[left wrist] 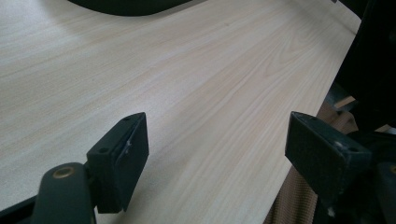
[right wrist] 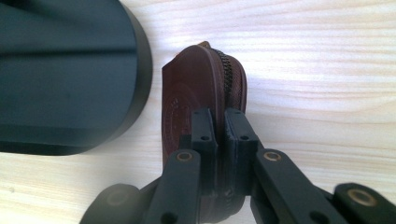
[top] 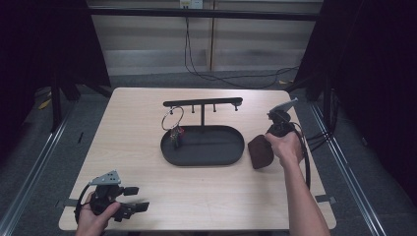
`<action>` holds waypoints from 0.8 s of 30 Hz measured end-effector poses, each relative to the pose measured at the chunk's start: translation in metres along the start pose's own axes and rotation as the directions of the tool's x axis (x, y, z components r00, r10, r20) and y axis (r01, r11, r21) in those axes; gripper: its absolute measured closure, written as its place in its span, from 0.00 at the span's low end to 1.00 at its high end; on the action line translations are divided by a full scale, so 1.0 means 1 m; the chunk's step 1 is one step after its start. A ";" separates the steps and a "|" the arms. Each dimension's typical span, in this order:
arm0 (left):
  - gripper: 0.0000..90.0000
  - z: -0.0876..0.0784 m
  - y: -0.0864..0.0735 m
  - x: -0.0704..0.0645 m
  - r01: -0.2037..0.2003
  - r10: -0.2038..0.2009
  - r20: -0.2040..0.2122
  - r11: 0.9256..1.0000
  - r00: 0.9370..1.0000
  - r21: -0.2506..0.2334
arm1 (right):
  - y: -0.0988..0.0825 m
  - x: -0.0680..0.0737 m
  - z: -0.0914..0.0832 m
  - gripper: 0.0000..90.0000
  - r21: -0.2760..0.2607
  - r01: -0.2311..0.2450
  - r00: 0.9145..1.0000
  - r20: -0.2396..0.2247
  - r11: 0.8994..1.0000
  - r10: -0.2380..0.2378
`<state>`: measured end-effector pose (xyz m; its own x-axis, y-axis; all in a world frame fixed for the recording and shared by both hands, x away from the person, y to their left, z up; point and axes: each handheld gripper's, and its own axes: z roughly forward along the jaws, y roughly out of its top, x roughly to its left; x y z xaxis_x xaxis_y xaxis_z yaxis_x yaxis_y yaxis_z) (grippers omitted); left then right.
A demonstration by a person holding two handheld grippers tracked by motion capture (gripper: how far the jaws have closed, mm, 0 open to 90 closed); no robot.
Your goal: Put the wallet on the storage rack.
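Left tongs (top: 129, 199) rest released, empty, on the near tabletop (top: 196, 196) edge. Right tongs (right wrist: 218, 140) clenched on a brown zip pouch (right wrist: 201, 93), just beside the black tray (top: 231, 152). Likely mid-carry; next move probably lifts it over the rim or toward the hook stand (top: 202, 103).

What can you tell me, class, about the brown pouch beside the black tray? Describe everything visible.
The brown pouch looks like leather: small, rounded, with a dark zipper along its edge and a faint round stamp on one face. It stands on edge on the wooden table, just right of the black tray, close to its rim but apart from it. The right gripper is shut on it, jaws pinching both faces.
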<state>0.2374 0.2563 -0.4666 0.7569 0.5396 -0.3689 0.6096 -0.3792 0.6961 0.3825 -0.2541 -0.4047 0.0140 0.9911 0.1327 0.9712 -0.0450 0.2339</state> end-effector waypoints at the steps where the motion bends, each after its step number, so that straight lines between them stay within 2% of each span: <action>1: 0.24 0.000 0.000 0.000 0.000 0.000 0.000 1.000 1.000 -0.001 | 0.000 0.001 0.000 0.93 0.007 0.001 1.000 0.001 1.000 -0.001; 5: 0.24 -0.001 0.000 0.001 0.005 -0.005 0.004 1.000 1.000 -0.004 | 0.002 0.005 -0.006 0.93 0.017 0.033 0.998 0.057 0.999 -0.034; 6: 0.24 -0.001 0.000 0.000 0.004 -0.004 0.003 1.000 1.000 0.000 | 0.003 0.007 -0.008 0.93 0.019 0.029 0.998 0.061 0.999 -0.030; 8: 0.24 -0.001 0.000 0.000 0.003 -0.003 0.004 1.000 1.000 0.001 | 0.003 0.007 -0.012 0.93 0.013 0.035 0.998 0.056 0.999 -0.036; 16: 0.24 0.000 0.000 0.001 0.002 -0.002 0.005 1.000 1.000 0.008 | 0.005 0.010 -0.024 0.93 0.048 0.055 0.996 0.073 0.997 -0.058; 20: 0.24 0.000 0.000 0.001 0.003 -0.003 0.008 1.000 1.000 0.008 | 0.006 0.012 -0.027 0.93 0.051 0.062 0.994 0.086 0.997 -0.066; 24: 0.24 -0.001 0.000 0.001 0.008 -0.008 0.005 1.000 1.000 0.001 | 0.009 0.017 -0.039 0.93 0.040 0.074 0.993 0.092 0.997 -0.077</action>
<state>0.2375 0.2574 -0.4666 0.7532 0.5388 -0.3773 0.6158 -0.3760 0.6924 0.3821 -0.2430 -0.3626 -0.0388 0.9989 0.0247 0.9783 0.0330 0.2045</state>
